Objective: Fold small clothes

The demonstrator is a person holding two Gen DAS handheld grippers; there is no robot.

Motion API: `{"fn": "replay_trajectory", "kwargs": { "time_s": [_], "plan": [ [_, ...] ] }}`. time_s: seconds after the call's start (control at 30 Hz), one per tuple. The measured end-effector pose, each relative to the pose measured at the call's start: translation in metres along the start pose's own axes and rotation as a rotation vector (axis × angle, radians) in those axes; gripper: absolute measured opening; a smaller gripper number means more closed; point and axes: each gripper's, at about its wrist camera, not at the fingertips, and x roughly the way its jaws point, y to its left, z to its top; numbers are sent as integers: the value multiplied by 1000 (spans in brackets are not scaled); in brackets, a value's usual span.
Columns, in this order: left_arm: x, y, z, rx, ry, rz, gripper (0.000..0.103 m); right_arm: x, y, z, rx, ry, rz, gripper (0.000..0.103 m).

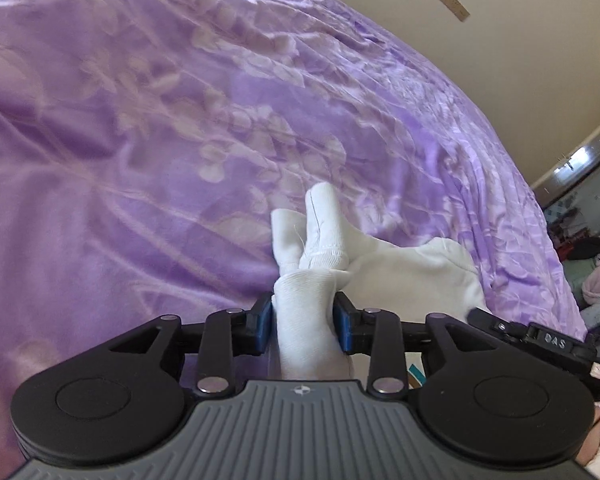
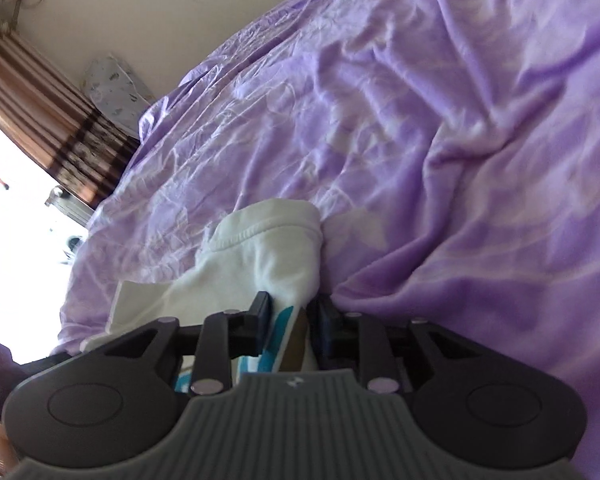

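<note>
A small white garment lies bunched on the purple bedspread, with a sleeve-like end pointing away from me. My left gripper stands open around a fold of it; the cloth fills the gap and brushes both blue pads without looking squeezed. In the right wrist view the same garment, with a stitched hem and a teal print low down, runs between the jaws of my right gripper, which is open with slack cloth between its pads. One black finger of the right gripper shows beside the garment.
The rumpled purple bedspread spreads out on all sides, with a raised fold right of the right gripper. A cream wall lies beyond. Brown curtains and a bright window are far left; cluttered belongings sit past the bed's right edge.
</note>
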Motion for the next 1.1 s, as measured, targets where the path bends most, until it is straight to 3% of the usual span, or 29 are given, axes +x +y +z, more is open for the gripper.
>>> {"fn": "replay_trajectory", "kwargs": {
  "time_s": [0.13, 0.23, 0.37, 0.53, 0.7, 0.93, 1.1],
  "plan": [
    [-25, -9, -4, -4, -39, 71, 40, -30, 14, -5, -56, -34, -79, 26],
    [-46, -21, -10, 51, -69, 98, 37, -58, 29, -12, -110, -63, -123, 26],
    [-77, -37, -21, 63, -73, 47, 36, -101, 49, -31, -173, -82, -117, 26],
    [-107, -61, -54, 164, -32, 2, 33, -142, 75, -68, -285, -65, -111, 20],
    [-128, -77, -91, 243, 12, 6, 32, -160, 93, -113, -404, -3, -129, 20],
    [-111, -75, -129, 321, 91, 117, 24, -155, 76, -159, -434, 88, -190, 20],
    [-75, -55, -141, 334, 141, 174, 28, -133, 62, -165, -426, 131, -198, 19]
  ]
}}
